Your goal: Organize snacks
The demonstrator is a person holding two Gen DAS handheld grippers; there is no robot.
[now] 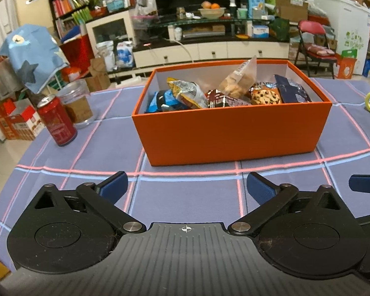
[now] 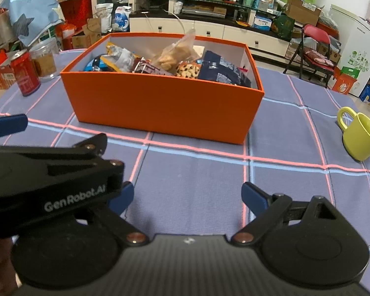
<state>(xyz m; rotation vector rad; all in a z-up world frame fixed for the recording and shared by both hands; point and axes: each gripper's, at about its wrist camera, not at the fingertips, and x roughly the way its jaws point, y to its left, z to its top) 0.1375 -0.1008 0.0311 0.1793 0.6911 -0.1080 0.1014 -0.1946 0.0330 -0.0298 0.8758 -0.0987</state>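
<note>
An open-topped orange cardboard box [image 1: 230,129] sits mid-table on the blue-grey checked tablecloth [image 1: 185,197], filled with the snack packets [image 1: 224,92]: a chocolate-chip cookie pack [image 1: 266,96], a clear bag of biscuits [image 1: 239,80] poking above the rim, and dark blue and silver wrappers. The left gripper [image 1: 187,187] hovers before the box's near wall, jaws spread wide and empty, with bare cloth between it and the box. The right gripper [image 2: 187,197] is likewise released and empty, close beside the left one. A red drink can [image 1: 56,120] and a clear plastic jar [image 1: 77,103] stand left of the box near the table edge; a yellow-green ceramic mug [image 2: 360,137] stands well apart to the right.
</note>
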